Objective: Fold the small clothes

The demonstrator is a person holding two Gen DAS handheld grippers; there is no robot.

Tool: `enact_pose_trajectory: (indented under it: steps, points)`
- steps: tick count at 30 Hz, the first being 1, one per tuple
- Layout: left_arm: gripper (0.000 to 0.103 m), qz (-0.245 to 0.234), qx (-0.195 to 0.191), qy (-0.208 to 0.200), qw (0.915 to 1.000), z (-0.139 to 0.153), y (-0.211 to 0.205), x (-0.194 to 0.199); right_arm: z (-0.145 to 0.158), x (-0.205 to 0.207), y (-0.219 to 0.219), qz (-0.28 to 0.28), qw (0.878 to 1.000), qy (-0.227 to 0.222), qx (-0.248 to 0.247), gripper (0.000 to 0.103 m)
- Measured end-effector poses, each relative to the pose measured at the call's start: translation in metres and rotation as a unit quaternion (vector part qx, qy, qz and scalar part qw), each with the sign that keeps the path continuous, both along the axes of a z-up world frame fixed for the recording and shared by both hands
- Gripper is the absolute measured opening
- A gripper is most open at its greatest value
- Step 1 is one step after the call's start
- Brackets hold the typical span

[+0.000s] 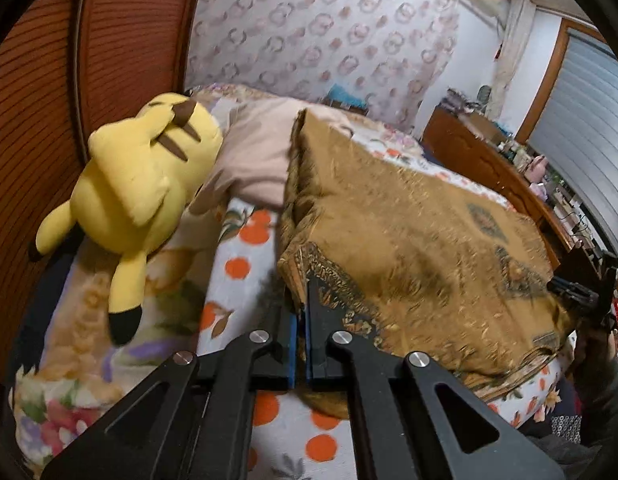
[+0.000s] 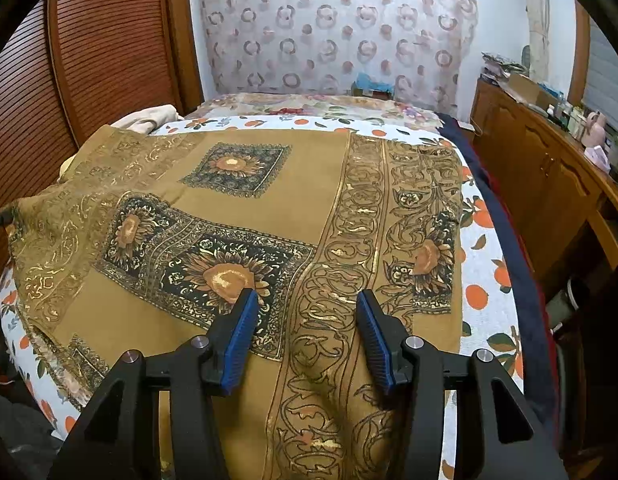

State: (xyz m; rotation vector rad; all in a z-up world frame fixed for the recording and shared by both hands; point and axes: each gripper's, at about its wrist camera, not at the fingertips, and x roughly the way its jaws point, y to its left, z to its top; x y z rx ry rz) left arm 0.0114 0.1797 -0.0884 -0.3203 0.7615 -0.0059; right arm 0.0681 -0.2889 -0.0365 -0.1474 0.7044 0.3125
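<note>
A mustard-brown cloth printed with dark sunflower squares lies spread over the bed, with its left side lifted and draped. My left gripper is shut on the cloth's near left edge, and fabric hangs below the pinched pads. In the right wrist view the same cloth lies mostly flat. My right gripper hovers over its near part with its blue pads well apart and nothing pressed between them. The right gripper also shows at the far right of the left wrist view, by the cloth's other edge.
A yellow plush toy and a pink pillow lie left of the cloth. The bedsheet has an orange fruit print. A ribbed wooden panel stands to the left. A cluttered wooden cabinet runs along the right.
</note>
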Motion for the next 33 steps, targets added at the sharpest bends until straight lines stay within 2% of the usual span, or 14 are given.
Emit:
enact_pose_trajectory:
  steps: [2,4,6,9,11,33]
  points:
    - [0.003,-0.001,0.008,0.009,0.9999,-0.005,-0.001,-0.001,-0.003,0.002,0.002,-0.001,1.000,0.002,-0.003,0.054]
    - [0.015,0.001,0.021,0.015,0.9997,-0.008,-0.002,0.000,-0.005,0.003,0.003,-0.001,1.000,0.003,-0.007,0.054]
    - [0.042,0.001,0.026,0.012,0.9996,-0.008,-0.002,0.000,-0.010,0.004,0.004,-0.002,1.000,0.006,-0.008,0.054]
    - [0.060,-0.004,0.018,0.010,0.9998,-0.008,0.000,0.002,-0.016,0.006,0.004,-0.003,1.000,0.011,-0.008,0.055]
    - [0.066,-0.001,0.019,0.009,0.9998,-0.008,0.000,0.006,-0.019,0.007,0.004,-0.003,1.000,0.012,-0.008,0.056]
    - [0.066,-0.016,0.036,0.039,0.9985,-0.027,-0.017,0.034,-0.020,0.006,0.003,0.006,1.000,0.008,-0.016,0.062]
